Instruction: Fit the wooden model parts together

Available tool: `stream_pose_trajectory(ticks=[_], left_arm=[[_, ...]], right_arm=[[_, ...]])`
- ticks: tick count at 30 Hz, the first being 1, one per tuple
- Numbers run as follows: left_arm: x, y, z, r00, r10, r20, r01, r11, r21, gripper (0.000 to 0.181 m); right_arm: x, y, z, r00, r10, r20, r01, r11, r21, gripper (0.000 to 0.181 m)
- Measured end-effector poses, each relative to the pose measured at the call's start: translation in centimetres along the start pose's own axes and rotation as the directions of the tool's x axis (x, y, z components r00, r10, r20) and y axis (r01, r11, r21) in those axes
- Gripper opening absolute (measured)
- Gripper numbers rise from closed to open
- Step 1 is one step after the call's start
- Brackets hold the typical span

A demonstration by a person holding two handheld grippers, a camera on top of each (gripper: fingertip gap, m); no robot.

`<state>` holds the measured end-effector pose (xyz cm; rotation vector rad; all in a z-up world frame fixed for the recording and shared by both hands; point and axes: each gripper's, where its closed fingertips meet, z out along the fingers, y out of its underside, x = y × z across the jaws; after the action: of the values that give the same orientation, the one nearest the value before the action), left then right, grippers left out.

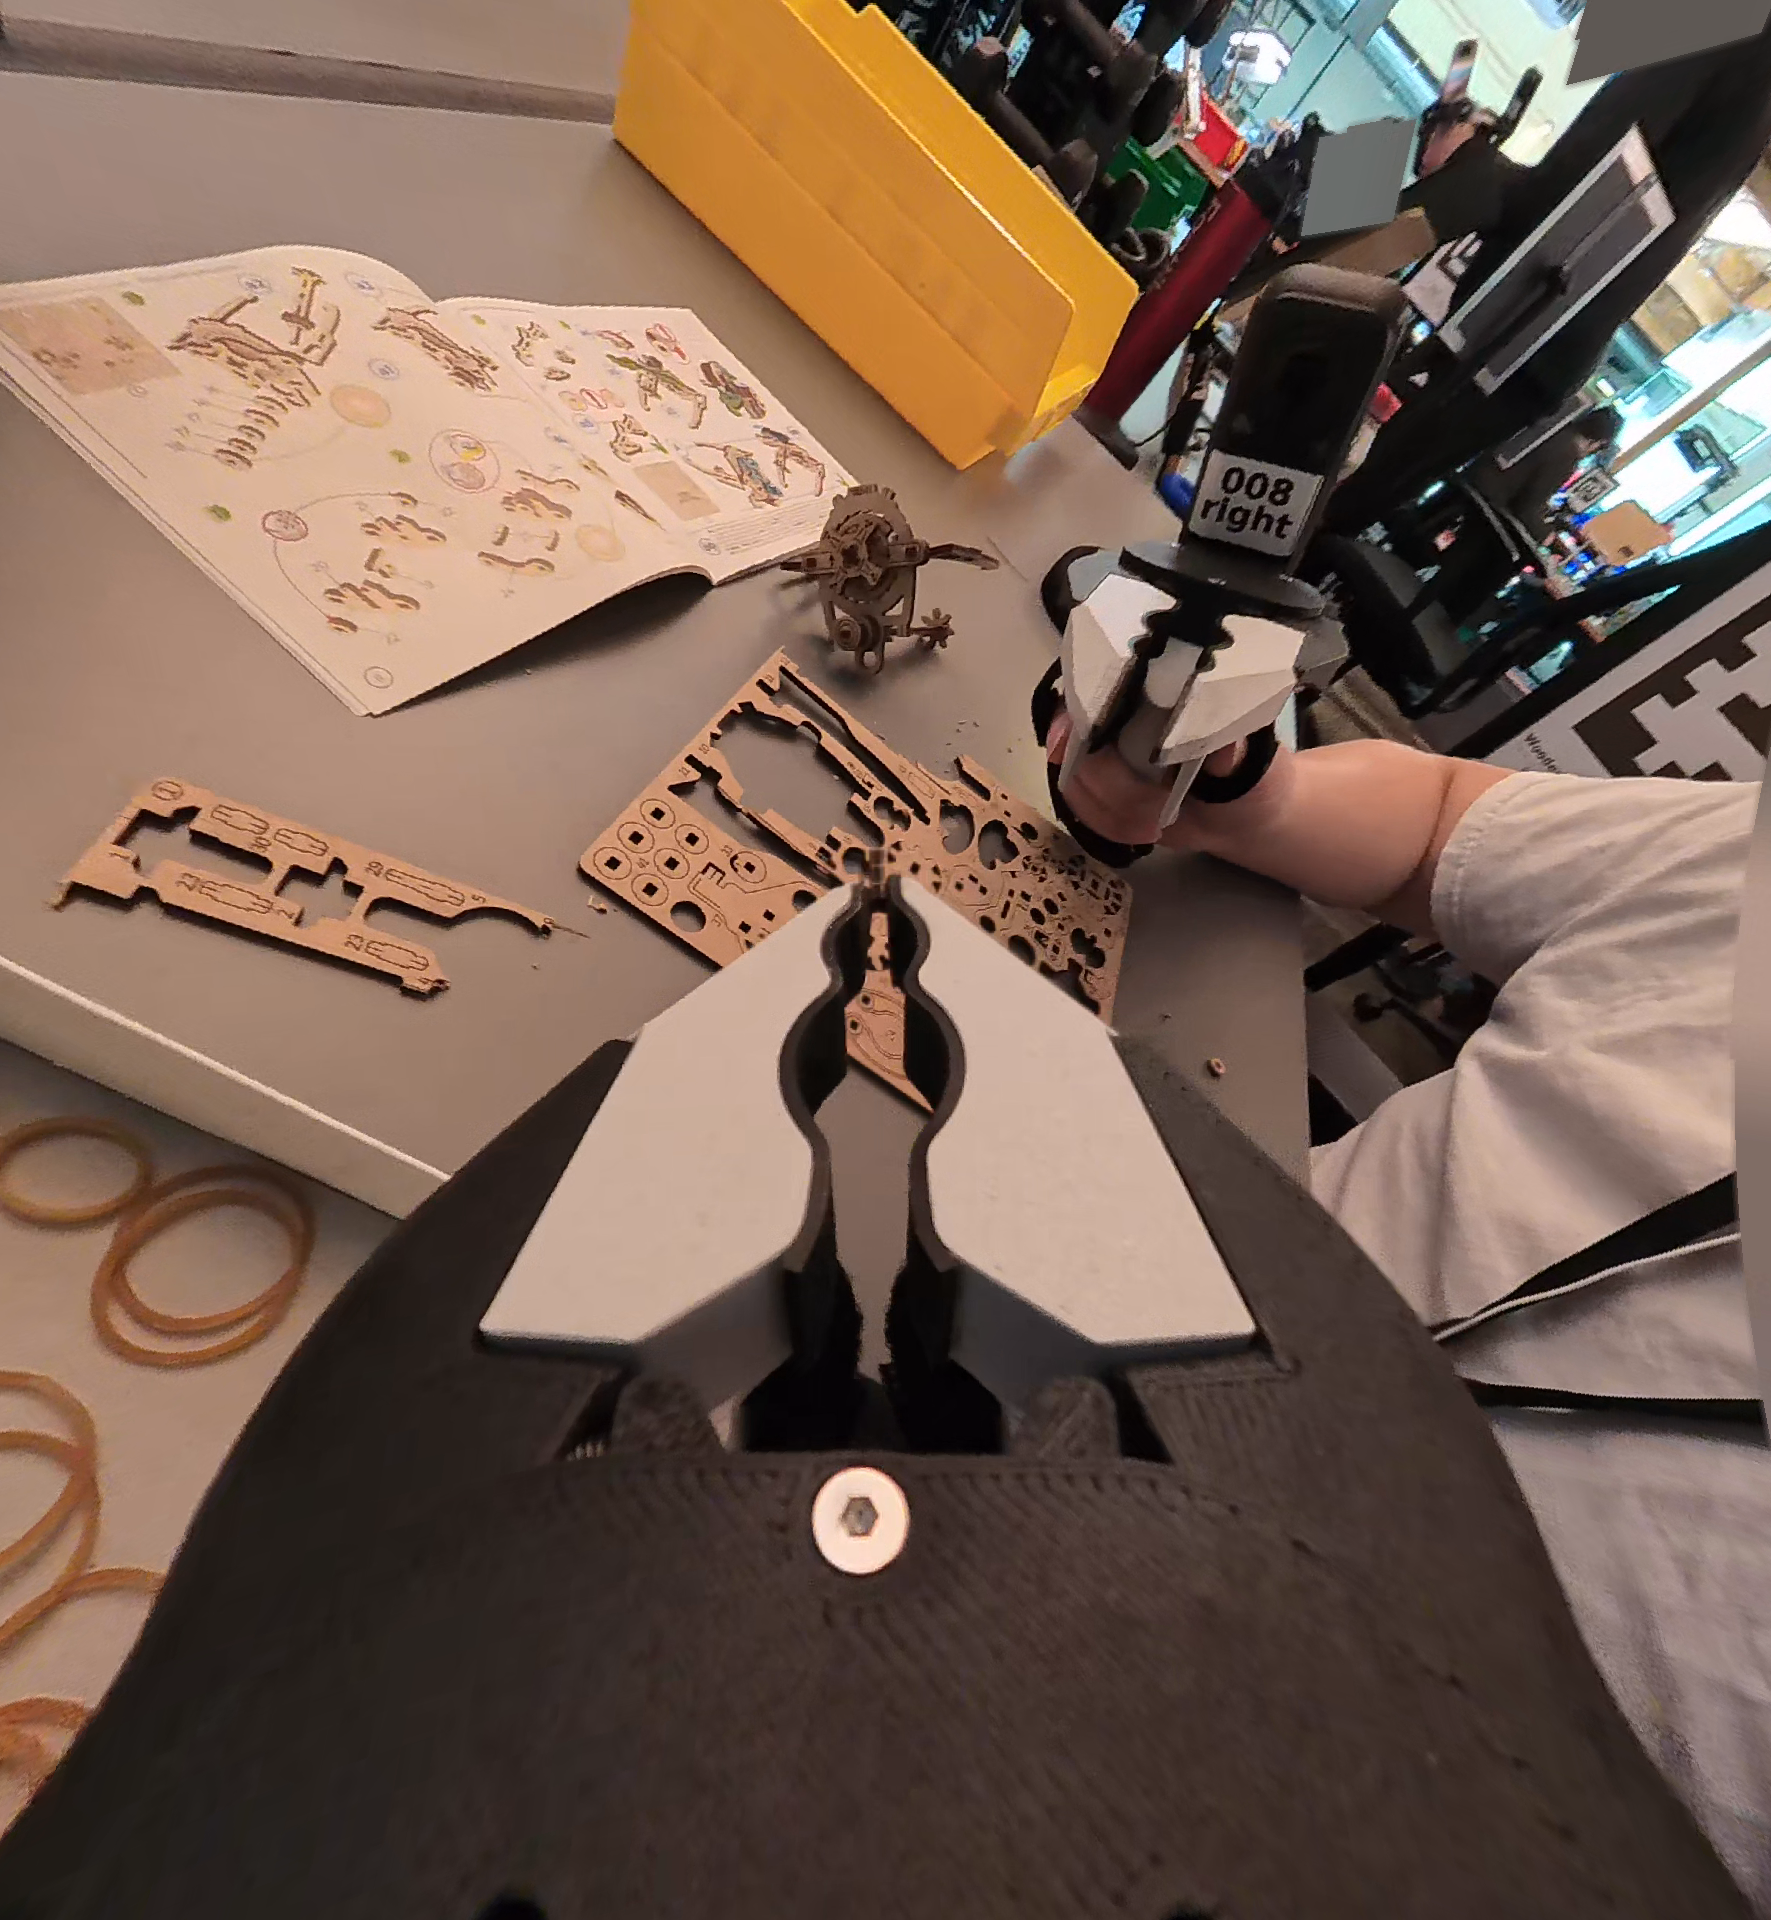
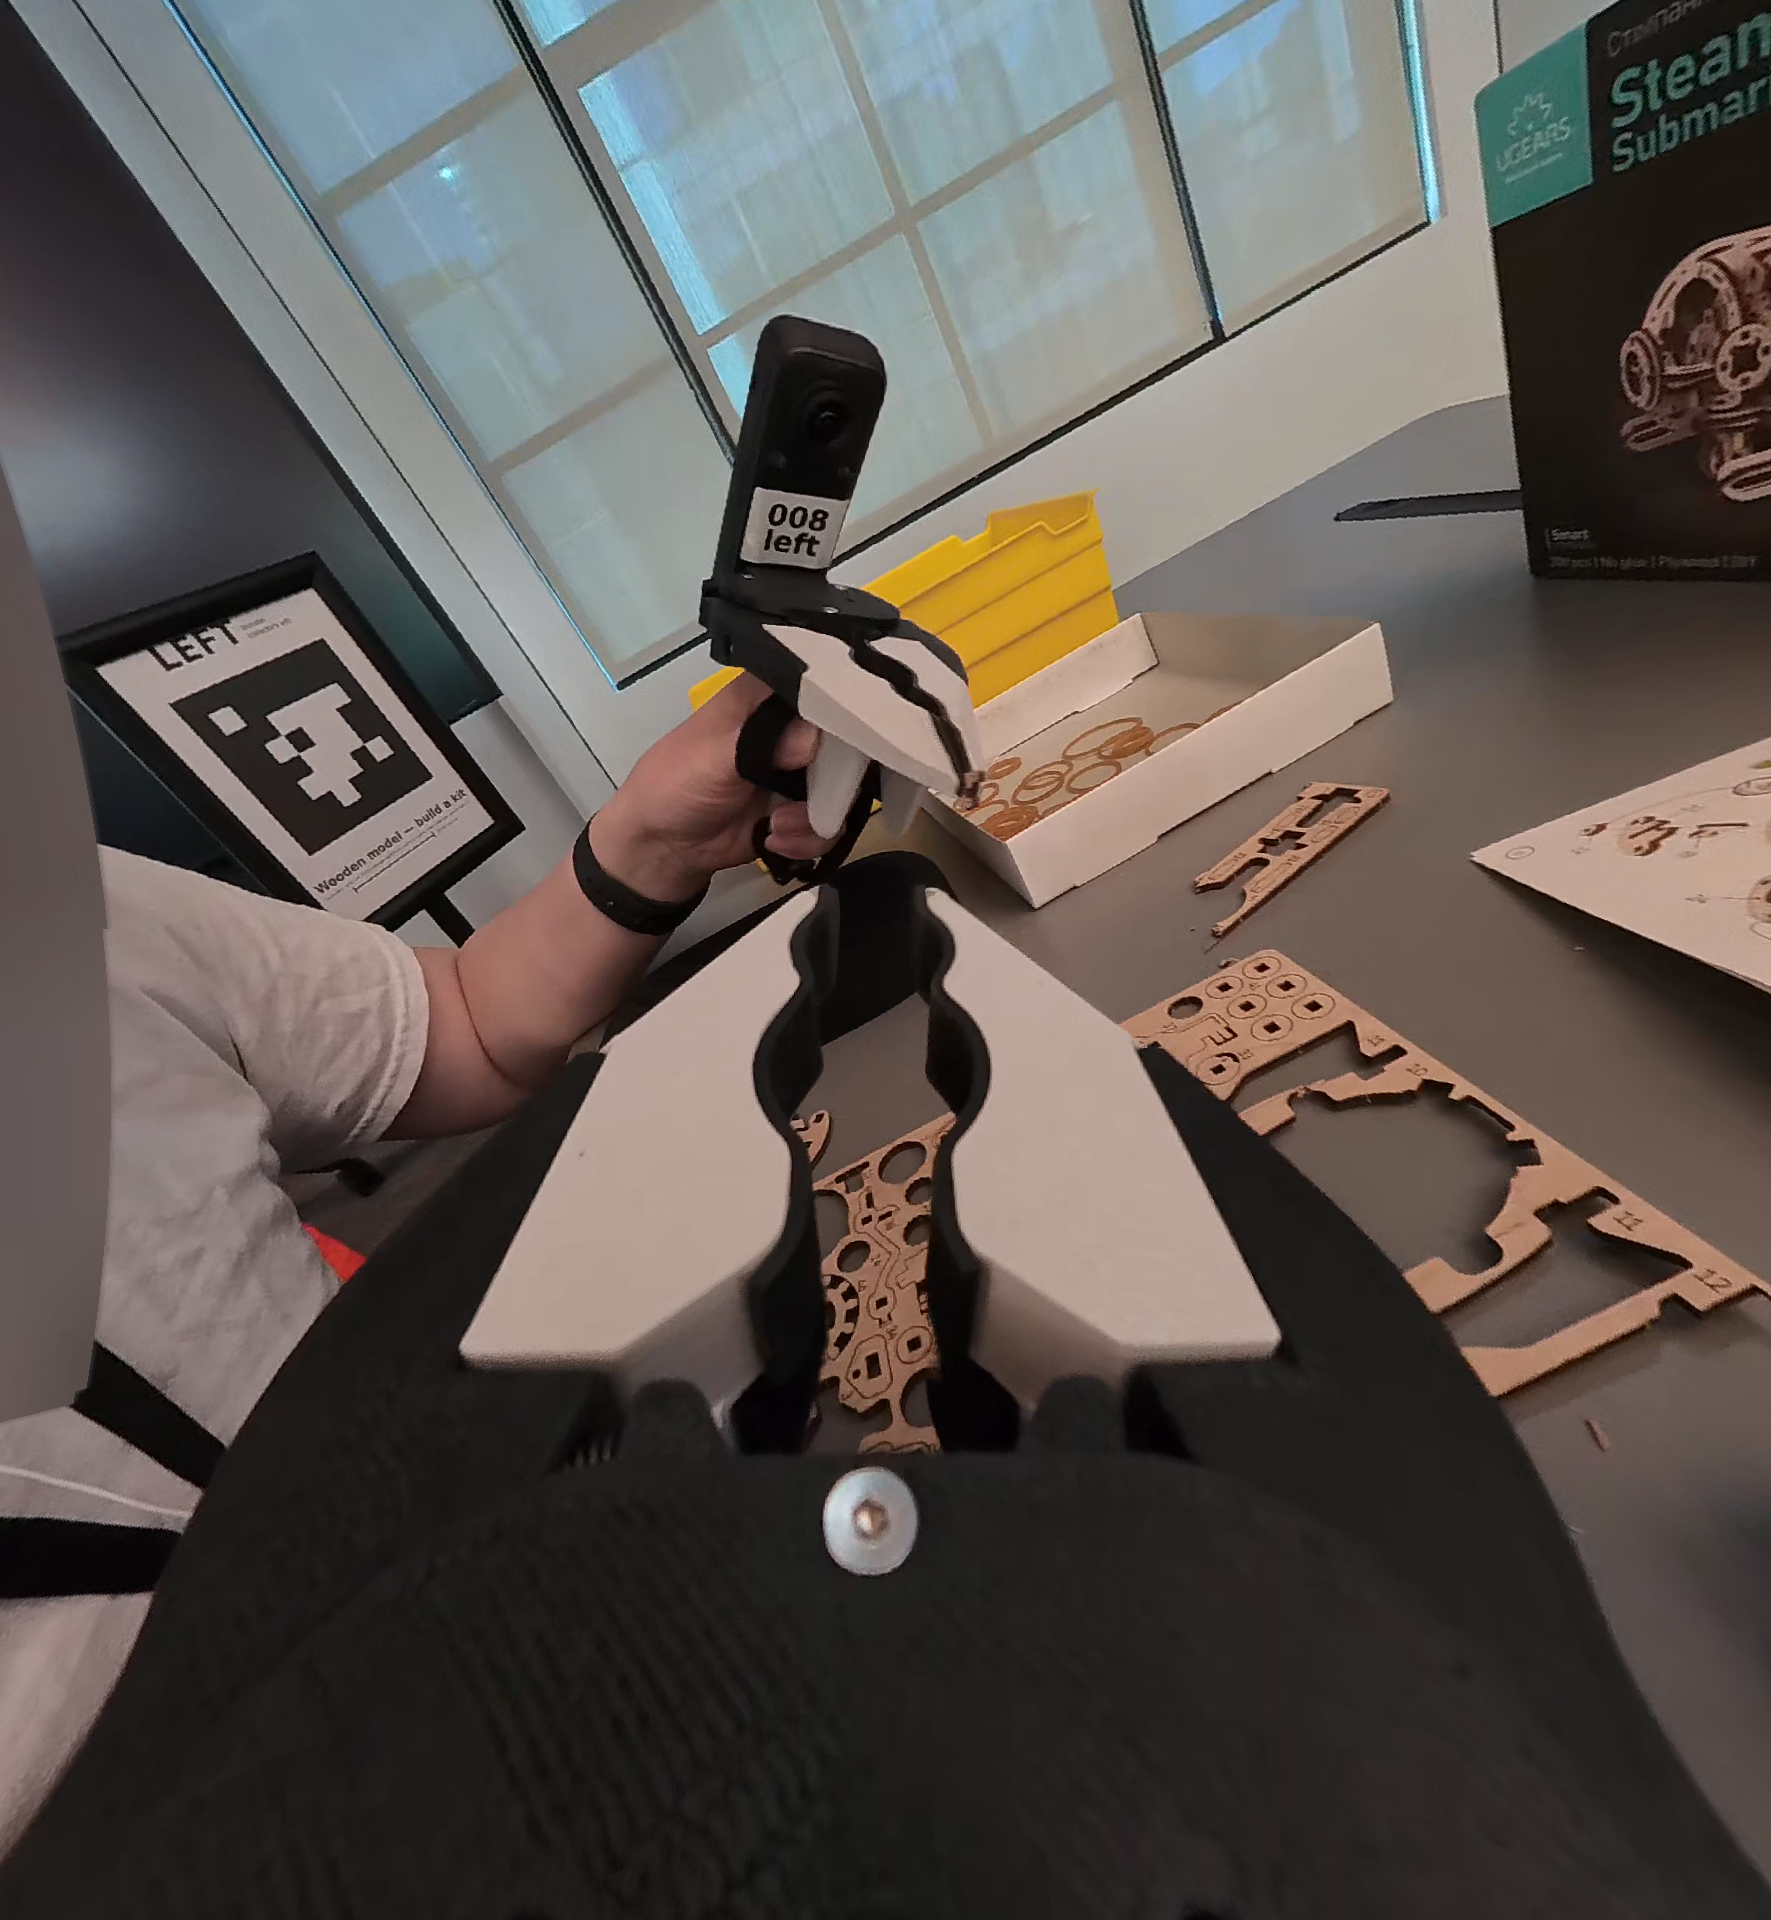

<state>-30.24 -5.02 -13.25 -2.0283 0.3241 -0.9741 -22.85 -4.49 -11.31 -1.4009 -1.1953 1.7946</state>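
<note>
My left gripper (image 1: 873, 888) is shut on a small wooden part (image 1: 873, 864) and holds it above the large cut-out wooden sheet (image 1: 756, 831). In the right wrist view the left gripper (image 2: 967, 779) is raised off the table with the small part (image 2: 970, 781) at its tips. My right gripper (image 2: 879, 909) is open and empty, above the same sheet (image 2: 1380, 1174). In the left wrist view the right gripper (image 1: 1156, 764) is held up at the table's right edge. A partly built wooden model (image 1: 876, 577) stands beyond the sheet.
A smaller wooden sheet (image 1: 268, 883) lies to the left. An open instruction booklet (image 1: 393, 447) lies behind it. A white box tray (image 2: 1224, 810) holds rubber bands (image 1: 195, 1262). A yellow bin (image 1: 860, 208) and the kit box (image 2: 1670, 291) stand at the back. Some 9 centimeters of space lies between my two pairs of fingers. The right tips stand about 15 centimeters off the partly built wooden model (image 1: 876, 577).
</note>
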Motion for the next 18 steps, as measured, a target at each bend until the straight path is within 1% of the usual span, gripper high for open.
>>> stream_pose_trajectory(ticks=[6, 13, 16, 18], left_arm=[[-0.3, 0.0, -0.1, 0.998, 0.044, 0.053, -0.043, 0.999, -0.009, 0.001], [-0.5, -0.3, -0.4, 0.996, 0.044, 0.071, -0.045, 0.999, 0.007, 0.001], [-0.7, -0.5, -0.5, 0.996, 0.044, 0.080, -0.045, 0.999, 0.015, 0.001], [-1.0, -0.5, -0.6, 0.995, 0.040, 0.086, -0.042, 0.999, 0.019, 0.001]], right_arm=[[-0.2, 0.3, 0.2, 1.000, -0.007, 0.013, 0.007, 1.000, -0.014, 0.009], [-0.3, 0.7, 0.3, 1.000, -0.001, 0.019, 0.001, 0.999, -0.034, 0.009], [0.0, 1.4, 0.5, 1.000, -0.014, -0.012, 0.013, 0.997, -0.079, 0.010], [0.1, 2.4, 0.9, 0.998, -0.039, -0.042, 0.033, 0.990, -0.137, 0.010]])
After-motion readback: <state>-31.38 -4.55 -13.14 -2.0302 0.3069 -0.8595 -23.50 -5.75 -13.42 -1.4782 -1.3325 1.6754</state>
